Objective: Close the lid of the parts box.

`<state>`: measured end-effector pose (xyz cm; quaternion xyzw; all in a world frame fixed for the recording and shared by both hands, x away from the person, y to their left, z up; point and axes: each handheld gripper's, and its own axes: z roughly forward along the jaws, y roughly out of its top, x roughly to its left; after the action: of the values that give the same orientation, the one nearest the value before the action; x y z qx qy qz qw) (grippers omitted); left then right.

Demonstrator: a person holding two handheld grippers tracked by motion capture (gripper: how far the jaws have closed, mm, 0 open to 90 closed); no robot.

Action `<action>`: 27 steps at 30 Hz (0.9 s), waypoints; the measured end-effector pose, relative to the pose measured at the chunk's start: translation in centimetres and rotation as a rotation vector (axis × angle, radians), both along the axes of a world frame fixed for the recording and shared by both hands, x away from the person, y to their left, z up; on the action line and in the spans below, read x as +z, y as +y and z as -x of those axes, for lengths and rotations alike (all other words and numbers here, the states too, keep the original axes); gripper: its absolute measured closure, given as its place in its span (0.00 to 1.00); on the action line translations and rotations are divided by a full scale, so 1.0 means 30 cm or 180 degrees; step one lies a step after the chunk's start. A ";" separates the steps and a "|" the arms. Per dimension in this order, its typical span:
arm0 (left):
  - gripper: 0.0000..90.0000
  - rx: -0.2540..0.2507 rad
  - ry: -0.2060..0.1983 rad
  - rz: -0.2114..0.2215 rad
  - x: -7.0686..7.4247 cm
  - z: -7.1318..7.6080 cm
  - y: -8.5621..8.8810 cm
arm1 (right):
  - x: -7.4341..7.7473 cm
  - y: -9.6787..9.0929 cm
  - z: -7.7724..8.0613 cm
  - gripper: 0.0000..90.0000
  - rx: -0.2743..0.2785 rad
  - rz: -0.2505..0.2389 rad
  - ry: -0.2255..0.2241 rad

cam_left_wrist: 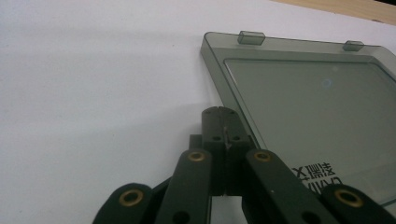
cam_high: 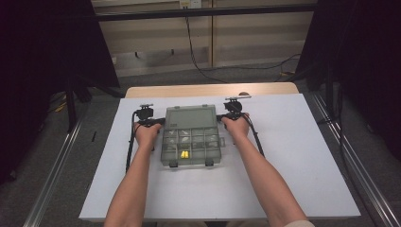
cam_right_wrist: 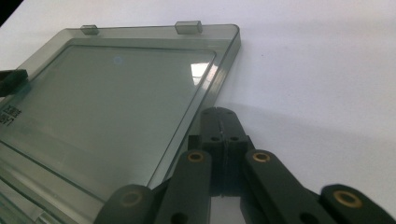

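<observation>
On the white table (cam_high: 293, 156) lies a clear box (cam_high: 191, 136), its lid (cam_left_wrist: 317, 107) open flat. Left gripper (cam_left_wrist: 219, 112) and right gripper (cam_right_wrist: 219, 112) sit beside the lid, jaws pressed together, holding nothing.

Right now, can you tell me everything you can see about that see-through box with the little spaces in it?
The organiser box looks like smoky grey see-through plastic. It lies open and flat on the white table, with its lid folded back. The lid has two small tabs on its far edge and some printed writing. The tray has many small compartments; one near the front holds something yellow. The shut left gripper and right gripper sit at the lid's sides.
</observation>
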<state>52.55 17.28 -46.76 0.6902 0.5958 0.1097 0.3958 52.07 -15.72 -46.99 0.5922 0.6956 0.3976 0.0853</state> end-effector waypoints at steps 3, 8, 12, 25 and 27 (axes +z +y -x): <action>1.00 0.0059 0.0054 0.0152 0.002 0.003 0.006 | -0.002 -0.007 0.007 1.00 -0.0042 -0.0104 0.0007; 1.00 0.0034 -0.0080 0.0210 0.043 0.015 0.006 | 0.042 -0.017 0.021 1.00 -0.0006 -0.0097 -0.0118; 1.00 0.0009 -0.0180 0.0257 0.079 0.038 0.009 | 0.079 -0.029 0.034 1.00 0.0043 -0.0146 -0.0217; 1.00 -0.0248 -0.0382 -0.0015 0.170 0.110 0.021 | 0.157 -0.047 0.098 1.00 0.0293 -0.0308 -0.0539; 1.00 -0.0256 -0.0406 -0.0011 0.175 0.120 0.023 | 0.162 -0.048 0.107 1.00 0.0347 -0.0252 -0.0578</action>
<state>48.96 17.96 -41.53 0.7058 0.5410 0.1385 0.4359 48.87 -17.16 -42.12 0.5180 0.7000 0.4808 0.1027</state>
